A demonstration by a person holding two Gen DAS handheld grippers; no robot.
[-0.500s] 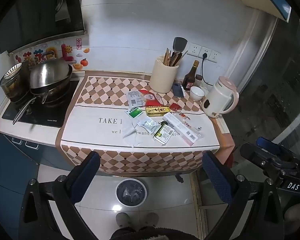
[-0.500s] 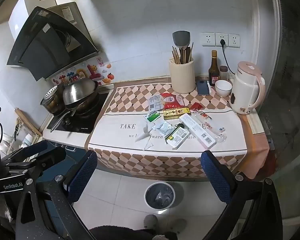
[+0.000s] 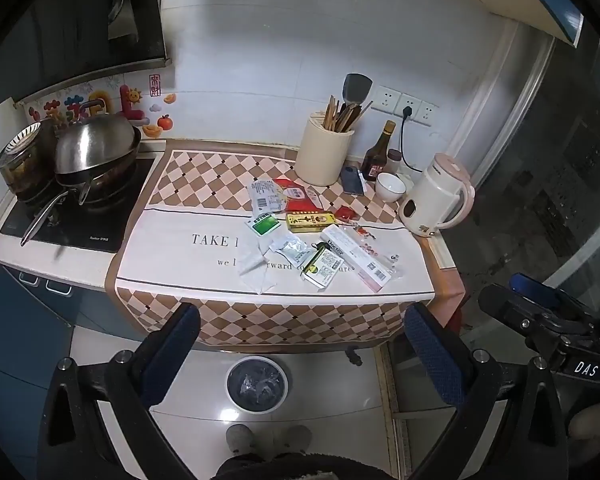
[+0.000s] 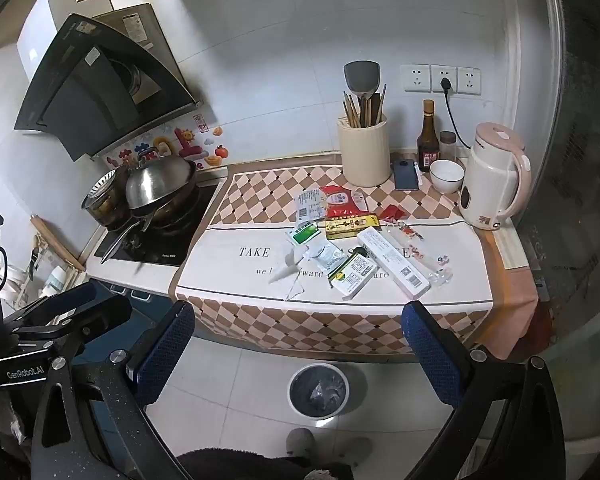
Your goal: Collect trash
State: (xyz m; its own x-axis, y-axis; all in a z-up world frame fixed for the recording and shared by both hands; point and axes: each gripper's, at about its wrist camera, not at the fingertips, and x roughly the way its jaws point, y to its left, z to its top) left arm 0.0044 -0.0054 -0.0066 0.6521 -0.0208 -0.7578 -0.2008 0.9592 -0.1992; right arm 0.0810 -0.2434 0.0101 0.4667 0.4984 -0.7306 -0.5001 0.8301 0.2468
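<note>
Fingers (image 3: 432, 356) on both grippers are spread wide, holding nothing. The trash pile (image 3: 312, 236) sits on the surface just left of the kettle (image 3: 436, 196). Probably light, crinkly, slippery wrappers; I'd pinch an edge or take the stiff long box (image 3: 356, 258).

We carry two black-framed grippers, the left gripper (image 3: 300, 332) and the right gripper (image 4: 298, 330), each with dark blue dimpled pads (image 3: 172, 354) and silver screws (image 3: 123, 357) at the joints; white lettering marks their sides, and we wear grey slippers (image 3: 240, 438) and a dark fleecy garment (image 3: 292, 466)
</note>
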